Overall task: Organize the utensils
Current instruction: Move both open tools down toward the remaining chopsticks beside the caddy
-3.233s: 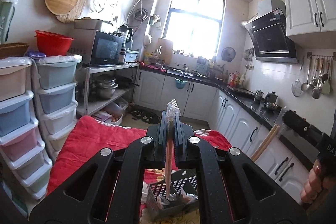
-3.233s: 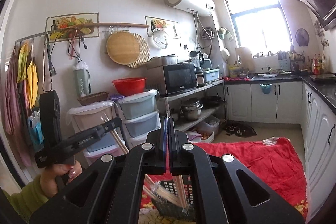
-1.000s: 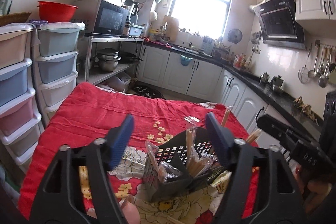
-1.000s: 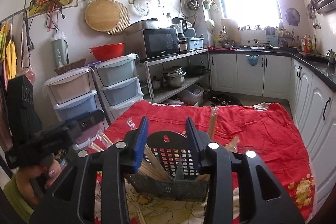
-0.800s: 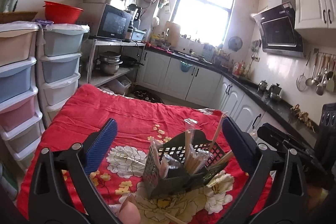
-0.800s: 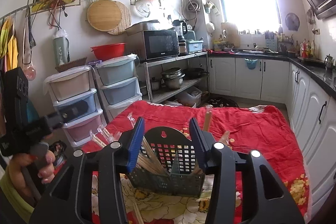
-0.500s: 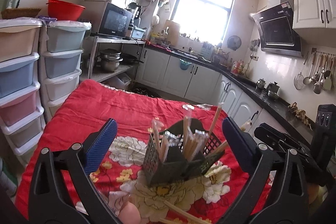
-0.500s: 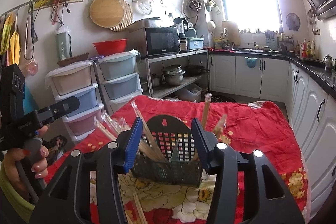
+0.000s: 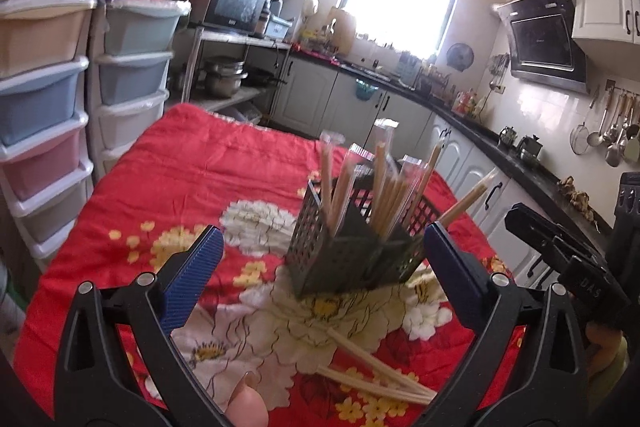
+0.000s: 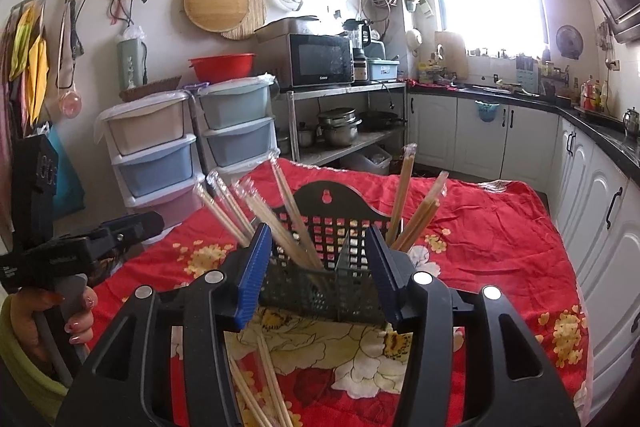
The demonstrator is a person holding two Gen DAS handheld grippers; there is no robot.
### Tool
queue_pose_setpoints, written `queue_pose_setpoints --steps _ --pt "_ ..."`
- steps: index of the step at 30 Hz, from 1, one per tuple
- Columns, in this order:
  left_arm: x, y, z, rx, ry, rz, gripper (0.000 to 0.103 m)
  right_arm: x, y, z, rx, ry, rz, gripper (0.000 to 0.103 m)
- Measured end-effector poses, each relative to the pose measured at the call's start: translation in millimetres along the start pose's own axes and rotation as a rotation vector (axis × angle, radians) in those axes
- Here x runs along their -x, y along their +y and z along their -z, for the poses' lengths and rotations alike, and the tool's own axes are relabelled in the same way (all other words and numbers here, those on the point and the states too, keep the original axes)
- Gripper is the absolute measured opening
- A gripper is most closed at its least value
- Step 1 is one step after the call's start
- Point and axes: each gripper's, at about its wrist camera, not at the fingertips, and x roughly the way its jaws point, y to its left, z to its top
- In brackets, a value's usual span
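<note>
Both empty, jaws spread wide – left gripper point(image 9: 320, 263), right gripper point(image 10: 316, 263). Loose chopsticks point(image 9: 376, 379) below the jaws, holder point(image 9: 348, 259) just ahead between them. Light, stiff, slippery (wrapped ones) – best pinched mid-shaft.

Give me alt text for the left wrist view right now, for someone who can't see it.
The open left gripper frames a dark perforated utensil caddy holding wrapped chopsticks, standing on a red floral tablecloth. Loose chopsticks lie on the cloth in front of it, and the right gripper shows at the right edge.
</note>
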Motion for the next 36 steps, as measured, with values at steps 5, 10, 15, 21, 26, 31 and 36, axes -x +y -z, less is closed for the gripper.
queue_pose_setpoints --steps 5,10,15,21,26,31,36 --pt "-7 10 18 0.030 0.054 0.000 0.092 -4 6 10 0.020 0.040 -0.011 0.047" --pt "-14 17 35 0.054 0.110 -0.003 0.092 -11 11 24 0.042 0.093 -0.022 0.047" --pt "-20 25 50 0.072 0.164 -0.012 0.092 -20 15 37 0.060 0.145 -0.032 0.047" --pt "-24 31 63 0.099 0.220 -0.004 0.092 -33 21 54 0.102 0.227 -0.055 0.047" --pt "-28 36 78 0.127 0.286 0.014 0.092 -47 25 69 0.125 0.309 -0.089 0.046" --pt "-33 40 89 0.167 0.352 0.055 0.089 -63 30 84 0.148 0.393 -0.129 0.044" --pt "-39 41 101 0.220 0.422 0.132 0.071 -81 35 98 0.161 0.470 -0.179 0.037"
